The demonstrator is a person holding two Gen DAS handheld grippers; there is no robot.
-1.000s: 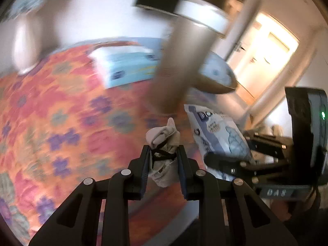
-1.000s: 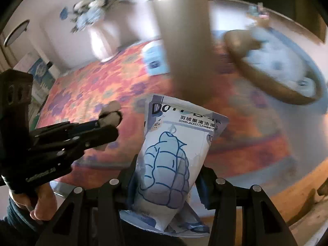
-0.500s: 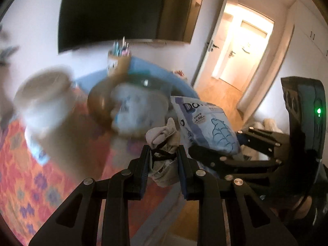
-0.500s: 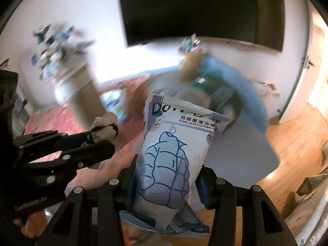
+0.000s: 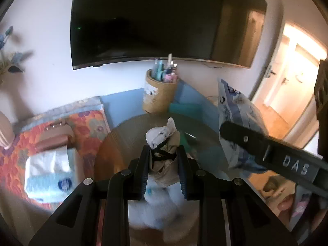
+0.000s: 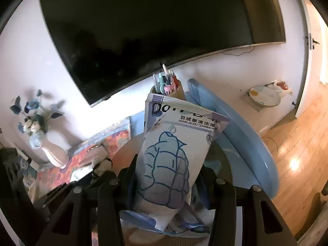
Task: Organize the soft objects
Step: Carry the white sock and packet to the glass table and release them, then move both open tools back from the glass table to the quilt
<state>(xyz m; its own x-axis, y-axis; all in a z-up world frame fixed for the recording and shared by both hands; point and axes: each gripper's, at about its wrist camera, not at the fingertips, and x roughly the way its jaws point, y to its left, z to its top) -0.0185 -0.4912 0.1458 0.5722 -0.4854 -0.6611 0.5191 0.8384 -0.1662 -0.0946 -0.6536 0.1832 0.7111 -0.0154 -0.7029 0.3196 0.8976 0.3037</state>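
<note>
My left gripper [image 5: 163, 149] is shut on a small beige cloth bundle [image 5: 164, 141] tied with a black band, held above a round wooden basket [image 5: 114, 147]. A white fluffy thing [image 5: 162, 205] lies in the basket below it. My right gripper [image 6: 167, 160] is shut on a soft pack of down-jacket cleaning wipes [image 6: 170, 155], white and lilac with a blue jacket drawing. That pack [image 5: 235, 119] and the right gripper's finger [image 5: 266, 151] show at the right of the left wrist view. The left gripper with its bundle [image 6: 102, 167] appears low at the left of the right wrist view.
A pen holder [image 5: 158, 94] full of pens stands behind the basket, below a dark wall screen [image 5: 164, 20]. A tissue pack [image 5: 49, 174] and a brown case [image 5: 55, 137] lie on the flowered cloth [image 5: 86, 123]. A vase of blue flowers [image 6: 41, 141] stands at the left; a blue chair back [image 6: 242, 143] curves at the right.
Both grippers have swung from the flowered cloth and the tall cylinder to above the round basket, each keeping its load. The screen and pen holder have come into view.
</note>
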